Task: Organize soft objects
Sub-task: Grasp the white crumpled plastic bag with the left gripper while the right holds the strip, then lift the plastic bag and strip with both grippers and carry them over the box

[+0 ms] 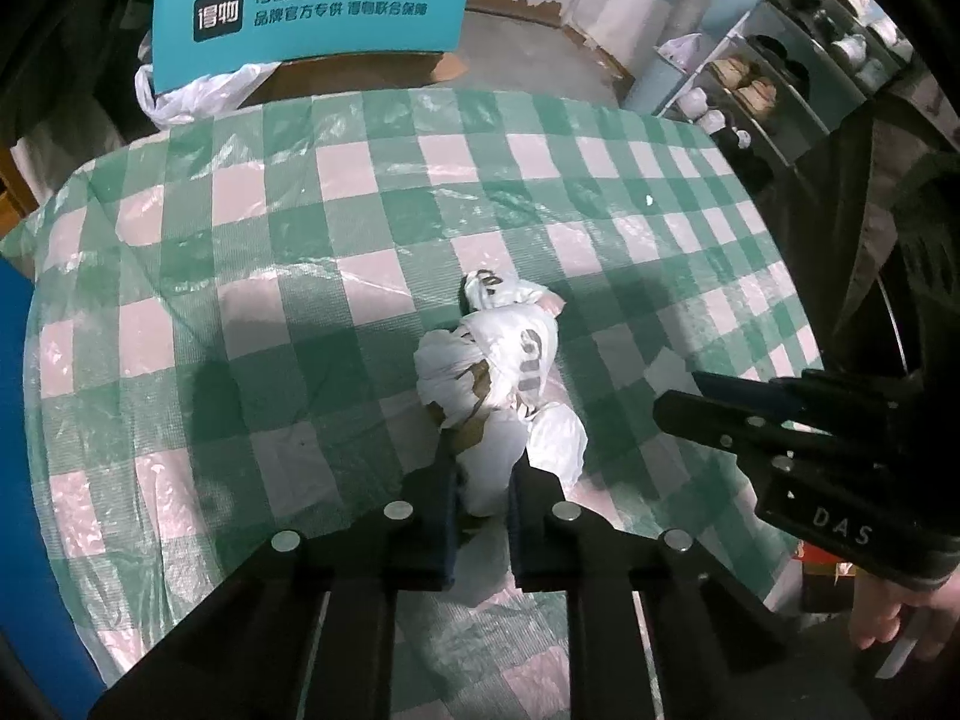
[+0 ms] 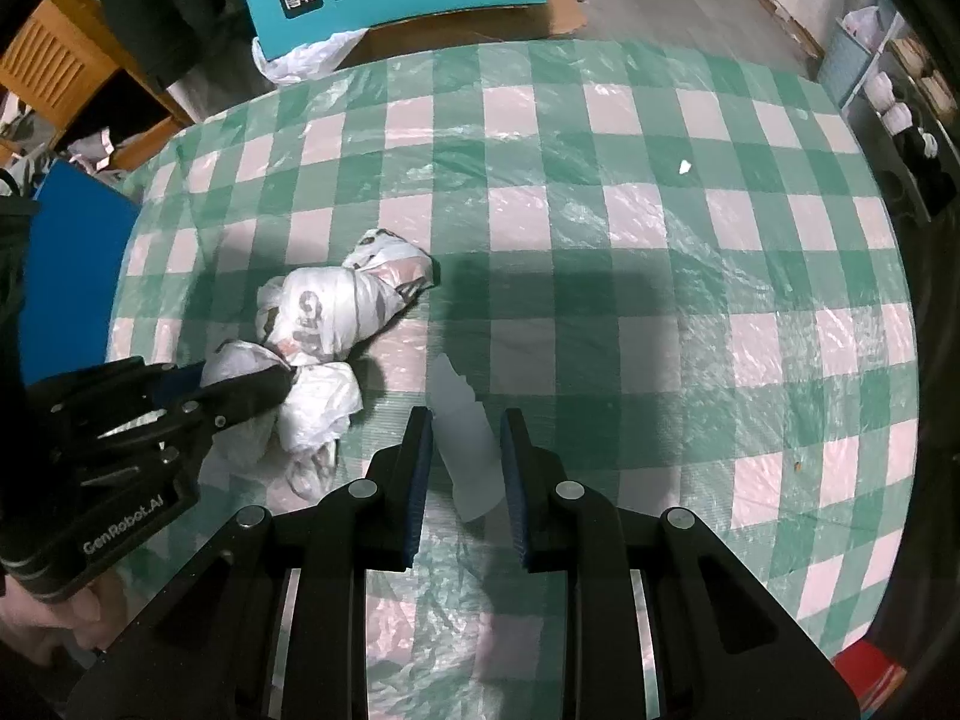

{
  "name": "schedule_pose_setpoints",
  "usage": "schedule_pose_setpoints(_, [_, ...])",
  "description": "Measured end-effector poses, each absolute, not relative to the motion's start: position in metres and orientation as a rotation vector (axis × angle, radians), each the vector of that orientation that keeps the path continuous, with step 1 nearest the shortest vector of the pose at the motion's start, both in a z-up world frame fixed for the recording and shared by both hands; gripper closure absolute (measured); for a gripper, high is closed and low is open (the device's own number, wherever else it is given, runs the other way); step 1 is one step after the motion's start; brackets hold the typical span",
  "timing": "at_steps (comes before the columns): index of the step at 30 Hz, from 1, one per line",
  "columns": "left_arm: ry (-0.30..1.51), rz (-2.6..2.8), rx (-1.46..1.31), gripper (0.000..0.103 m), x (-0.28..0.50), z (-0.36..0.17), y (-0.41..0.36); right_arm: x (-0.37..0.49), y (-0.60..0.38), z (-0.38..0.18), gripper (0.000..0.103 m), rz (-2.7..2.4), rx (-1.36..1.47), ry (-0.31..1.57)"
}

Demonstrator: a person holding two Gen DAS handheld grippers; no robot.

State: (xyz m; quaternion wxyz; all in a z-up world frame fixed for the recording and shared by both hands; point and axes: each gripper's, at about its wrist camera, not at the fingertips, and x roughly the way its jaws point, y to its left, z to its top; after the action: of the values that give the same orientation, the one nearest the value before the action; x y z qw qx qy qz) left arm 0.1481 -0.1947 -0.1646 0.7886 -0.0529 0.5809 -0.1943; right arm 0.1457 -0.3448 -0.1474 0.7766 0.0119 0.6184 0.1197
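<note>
Grasp step on bag bundle (image 1: 498, 372). Left gripper (image 1: 483, 480) clamped on bundle's near lobe, pads pressing white plastic. Bundle lies mid-worktop (image 1: 240, 240), knotted, crumpled. Right gripper (image 2: 465, 450) jaws drawn in, empty; pale see-through smear between them unclear. It hovers just right of bundle. Next move, by judgement: lift or drag bundle, right gripper maybe pinching far knot. Checked cover has loose plastic film, could snag. Plenty of open room right and ahead; teal box (image 1: 312, 6) past far edge.
</note>
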Motion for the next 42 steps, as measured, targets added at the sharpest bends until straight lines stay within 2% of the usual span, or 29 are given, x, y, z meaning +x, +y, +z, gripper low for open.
schedule_pose_setpoints(14, [1.212,-0.431,-0.105,0.095,0.123,-0.138,-0.179,0.138,-0.333,-0.127,0.081,0.273,0.012,1.3])
schedule_pose_setpoints(26, [1.295,-0.375,-0.167,0.094,0.099,-0.157,-0.146,0.129,-0.314,-0.115,0.081,0.31,-0.008,1.284])
schedule_pose_setpoints(29, [1.313,-0.346,-0.16,0.087,0.098,-0.163,-0.144,0.128,-0.308,-0.114,0.081,0.322,-0.015,1.283])
schedule_pose_setpoints(31, [1.306,-0.339,-0.161,0.065,0.098,-0.163,-0.144,0.128,-0.305,-0.113,0.081,0.326,-0.019,1.281])
schedule_pose_setpoints(34, [1.256,-0.327,-0.139,0.042,0.099,-0.155,-0.147,0.128,-0.302,-0.113,0.081,0.334,-0.02,1.28])
schedule_pose_setpoints(37, [1.228,-0.33,-0.111,0.035,0.104,-0.15,-0.153,0.127,-0.302,-0.114,0.081,0.338,-0.019,1.281])
schedule_pose_setpoints(42, [1.243,-0.336,-0.035,0.032,0.115,-0.158,-0.169,0.128,-0.306,-0.118,0.081,0.336,-0.012,1.291])
